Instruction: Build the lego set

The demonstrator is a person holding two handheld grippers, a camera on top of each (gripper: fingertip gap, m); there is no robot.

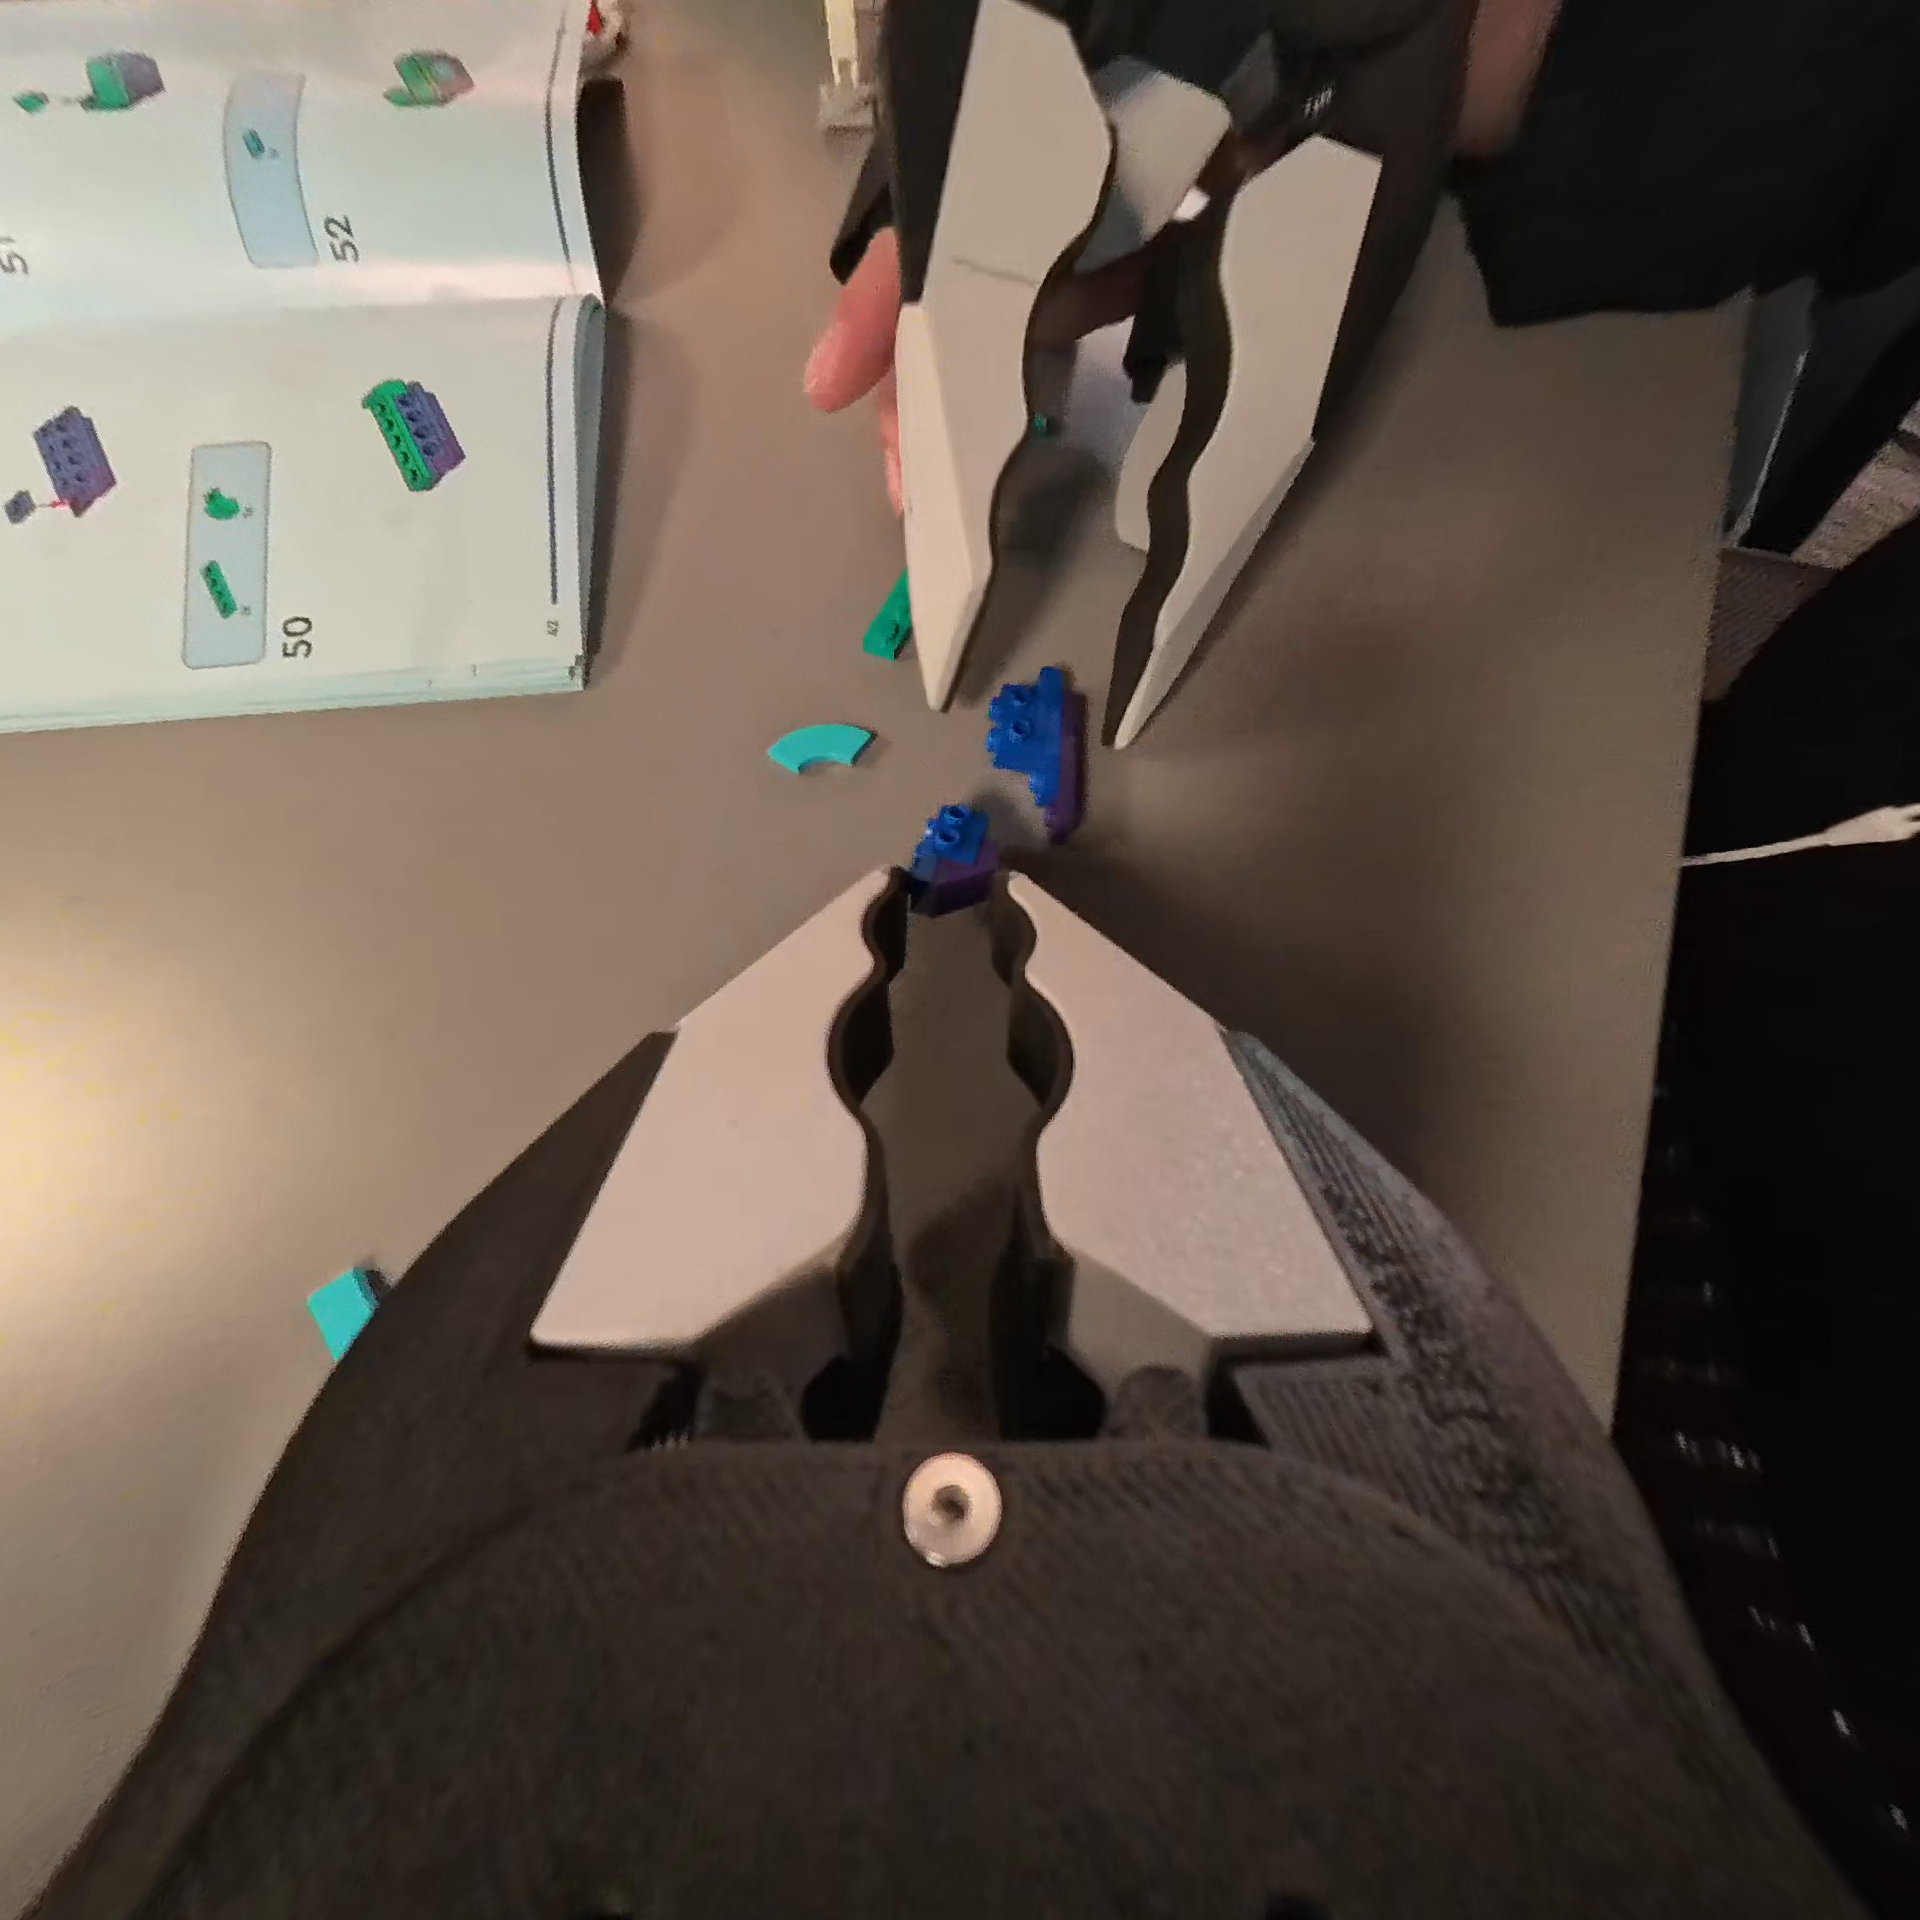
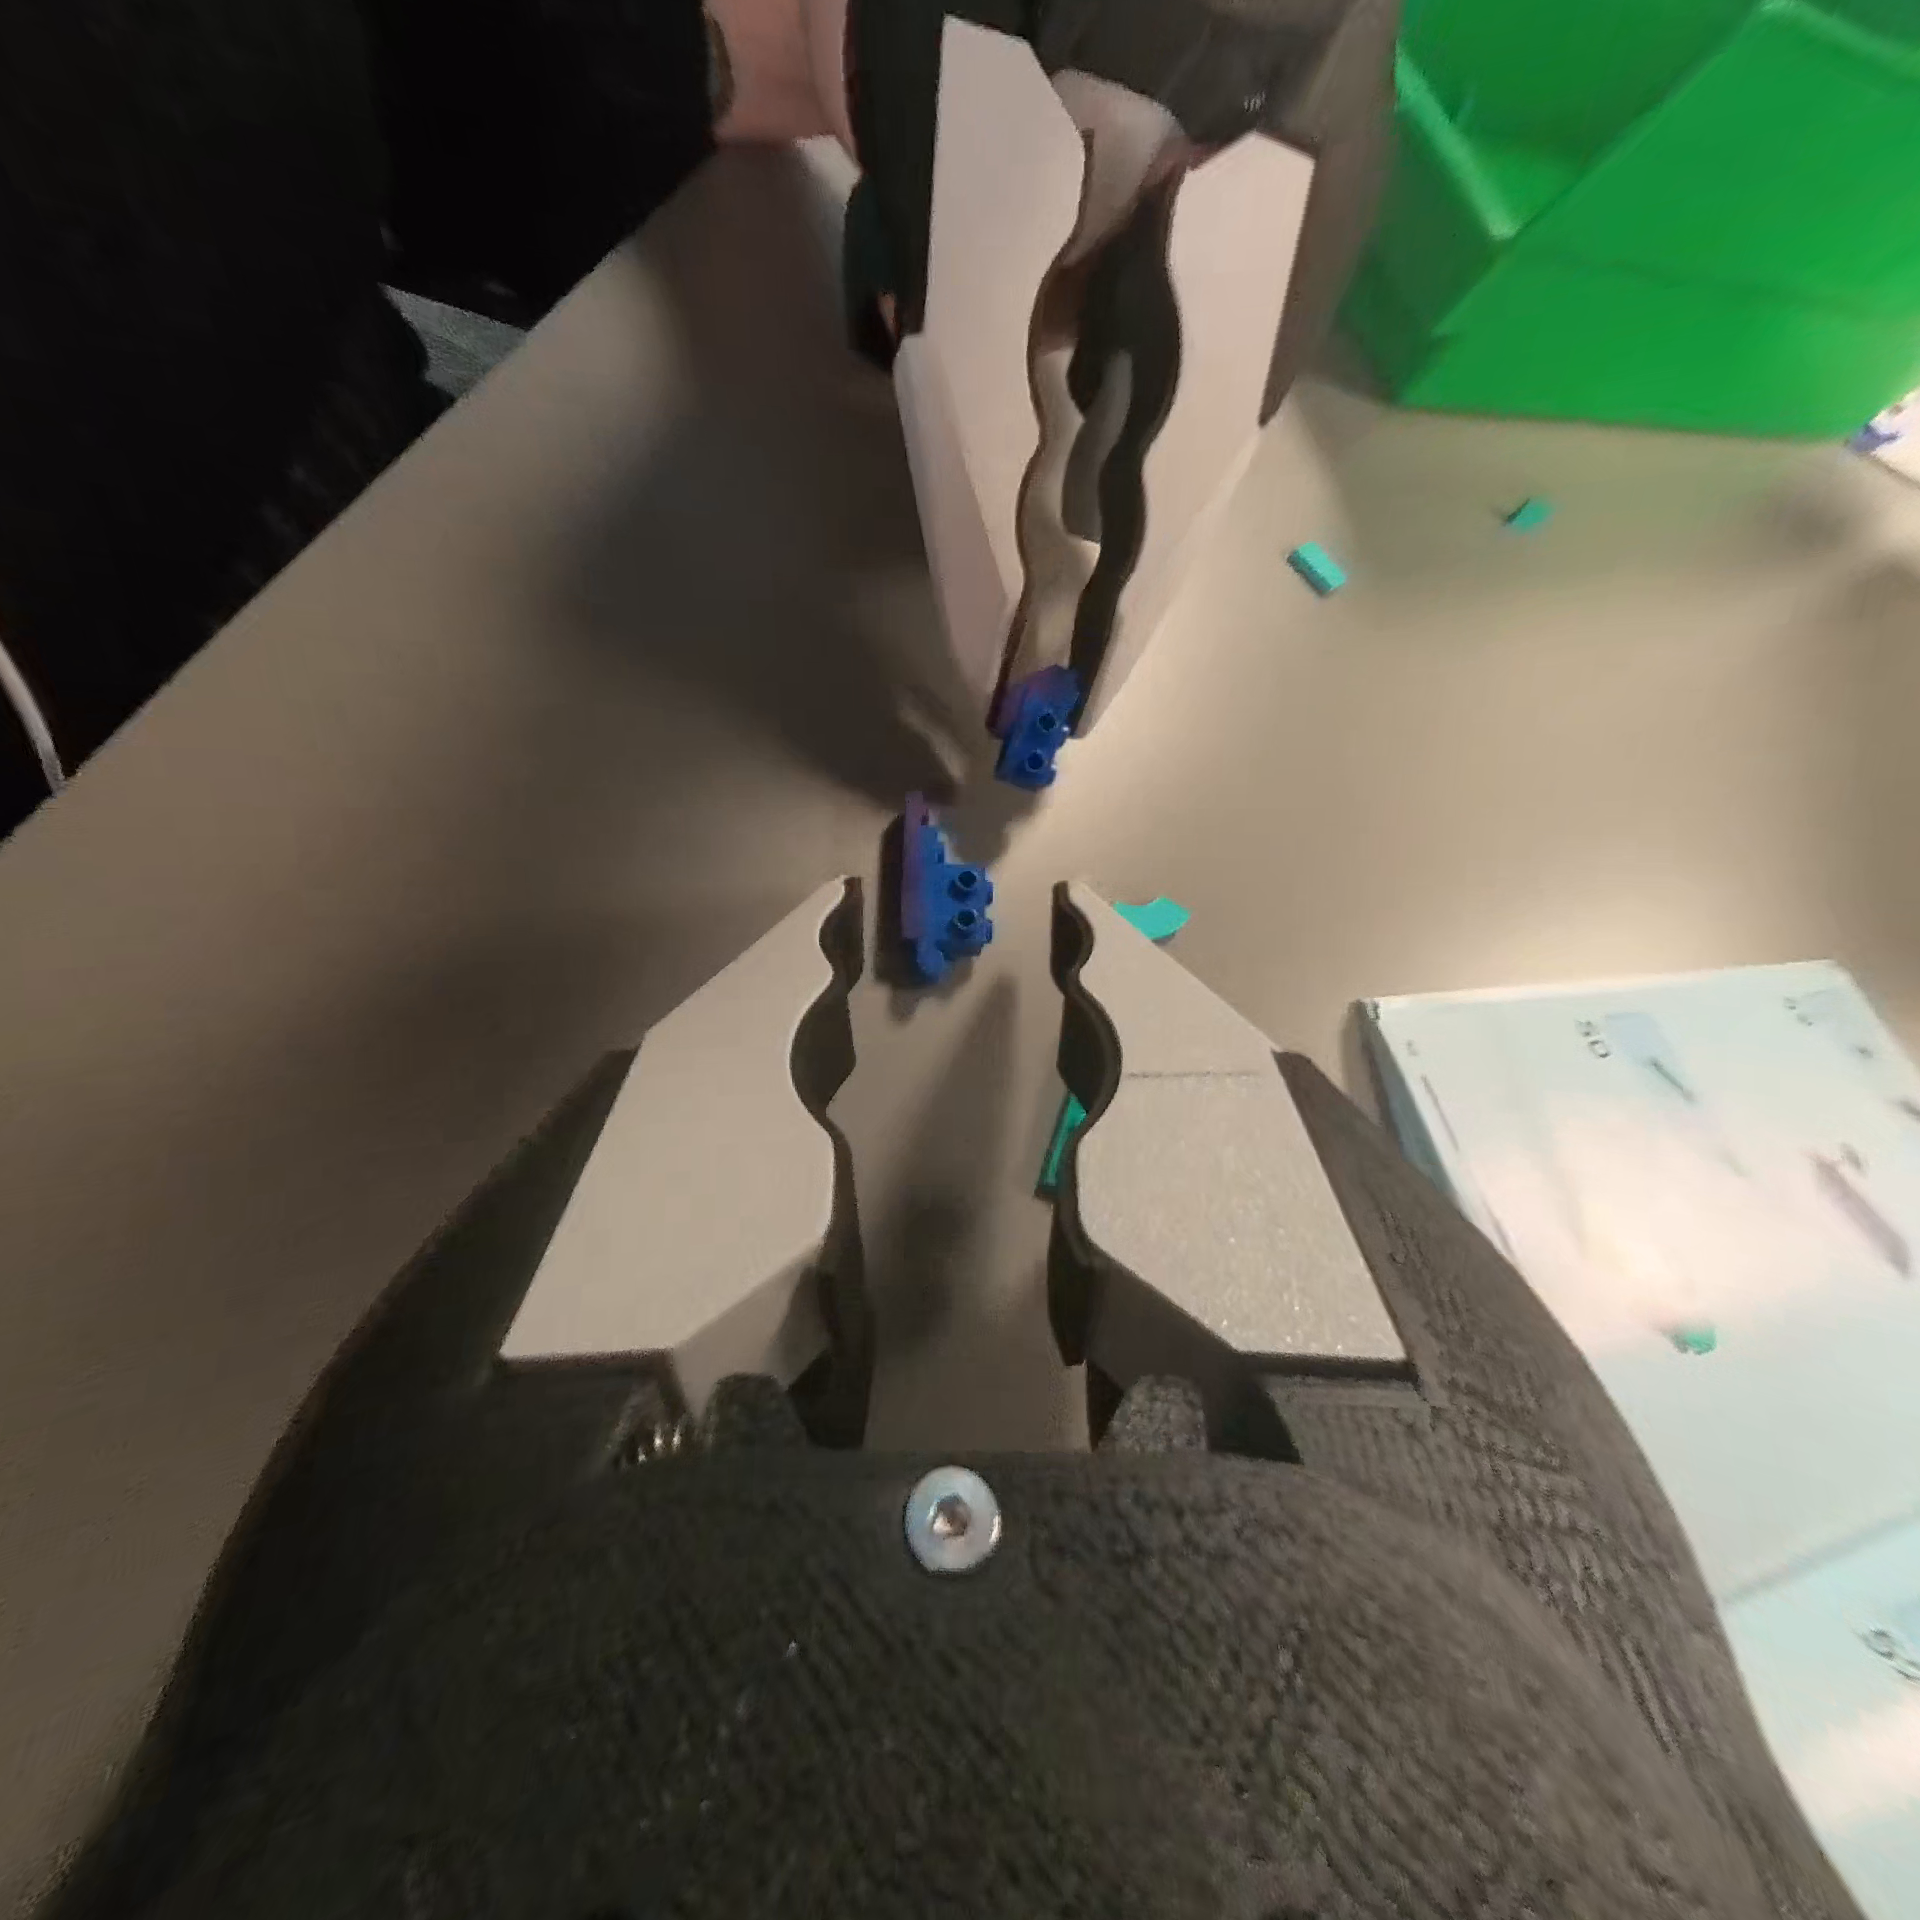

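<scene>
Gripping small blue-purple piece (image 1: 951,854) at tips: left gripper (image 1: 951,883), fingers narrowed onto it. Opposite, right gripper (image 1: 1023,727), fingers spread, straddling bigger blue-purple assembly (image 1: 1034,750) on surface (image 1: 312,935). Teal curved tile (image 1: 821,748) beside. Instruction booklet (image 1: 291,364) toward far-left corner.

Right wrist view: right gripper (image 2: 956,894) parted, assembly (image 2: 940,904) between tips, loose. Left gripper (image 2: 1044,707) clamps small piece (image 2: 1034,732). Green box (image 2: 1642,208) at far right corner.

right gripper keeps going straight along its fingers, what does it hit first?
Likely the larger blue-and-purple brick assembly lying between the right gripper's open fingertips; beyond it, the left gripper with its small blue-and-purple piece. Height is unclear.
</scene>
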